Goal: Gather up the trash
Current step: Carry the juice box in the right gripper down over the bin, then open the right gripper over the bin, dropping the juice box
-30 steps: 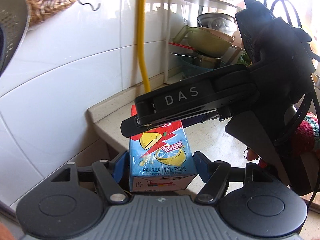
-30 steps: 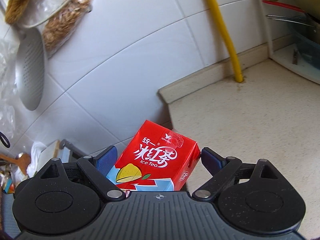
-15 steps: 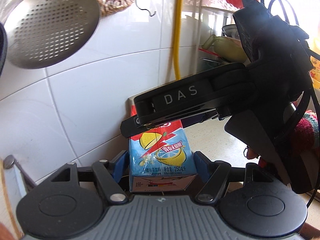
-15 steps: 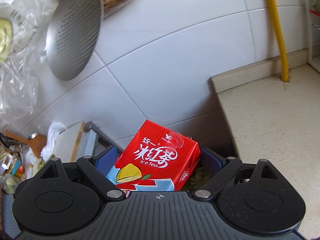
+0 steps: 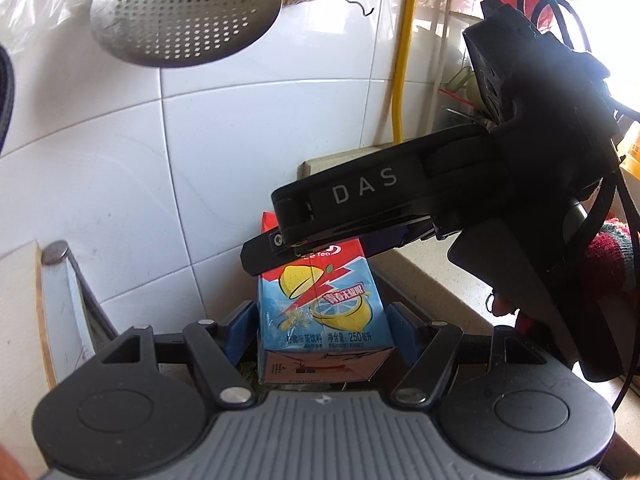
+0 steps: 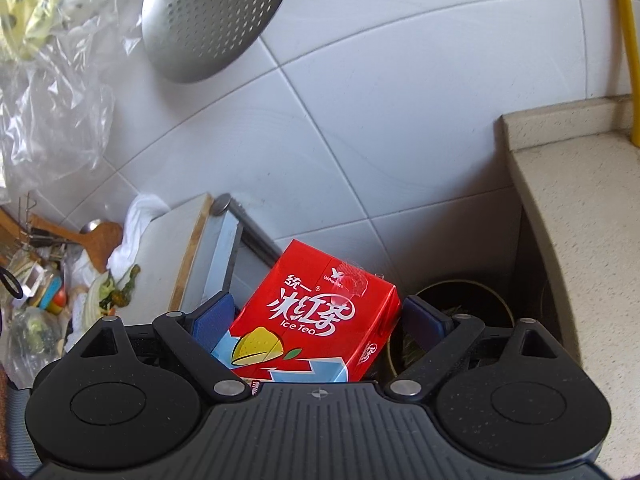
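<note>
White tiled wall (image 6: 400,128), beige counter (image 6: 592,216), daylight, probably window right.

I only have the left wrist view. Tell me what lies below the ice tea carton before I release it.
Observer: The right wrist view shows a dark round bin below, to the right of the carton, against the side of the counter.
Operator: Report what's in it.
Observer: Greenish scraps show inside its rim. The rest is hidden behind the finger of the right tool.
Operator: Check the other side.
Observer: A cutting board sits left of the carton, with vegetable scraps by its left edge.
</note>
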### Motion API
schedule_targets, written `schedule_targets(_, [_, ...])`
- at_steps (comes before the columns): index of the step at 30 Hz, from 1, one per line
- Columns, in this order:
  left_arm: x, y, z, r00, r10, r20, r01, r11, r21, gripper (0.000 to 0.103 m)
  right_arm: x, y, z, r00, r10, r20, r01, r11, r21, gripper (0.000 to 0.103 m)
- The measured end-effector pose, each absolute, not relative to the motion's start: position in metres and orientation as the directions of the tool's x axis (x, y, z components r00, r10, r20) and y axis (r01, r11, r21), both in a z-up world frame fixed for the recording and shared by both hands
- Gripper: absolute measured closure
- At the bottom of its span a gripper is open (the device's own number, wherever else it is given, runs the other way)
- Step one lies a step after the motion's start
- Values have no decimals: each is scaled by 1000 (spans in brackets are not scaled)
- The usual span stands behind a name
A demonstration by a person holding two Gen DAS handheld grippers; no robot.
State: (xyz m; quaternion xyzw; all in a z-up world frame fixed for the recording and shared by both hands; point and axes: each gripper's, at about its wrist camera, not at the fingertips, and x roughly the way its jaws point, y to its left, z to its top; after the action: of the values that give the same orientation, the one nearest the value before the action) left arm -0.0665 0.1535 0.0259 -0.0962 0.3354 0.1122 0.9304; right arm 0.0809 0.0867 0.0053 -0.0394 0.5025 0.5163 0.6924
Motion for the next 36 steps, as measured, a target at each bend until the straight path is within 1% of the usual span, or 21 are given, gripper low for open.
schedule_targets(22, [-38,168,-11,668,179,-722,-437,880,-186,36,110,120,-52,-241,574,-782,-749,403,526,8])
schedule_targets(27, [-23,169,-25,652,174,-738,-462,863,-206,36,120,130,-67,-254,552,-794,-756,399,519,8])
schedule_targets(32, [-1,169,-44,624,180,-760,-465,868,-177,36,141,135,-91,-261,522,-812,-740,432,516,8])
schedule_targets(36, [15,173,-56,602,171,-780,-474,862,-177,36,153,142,-105,-257,504,-824,-739,447,504,8])
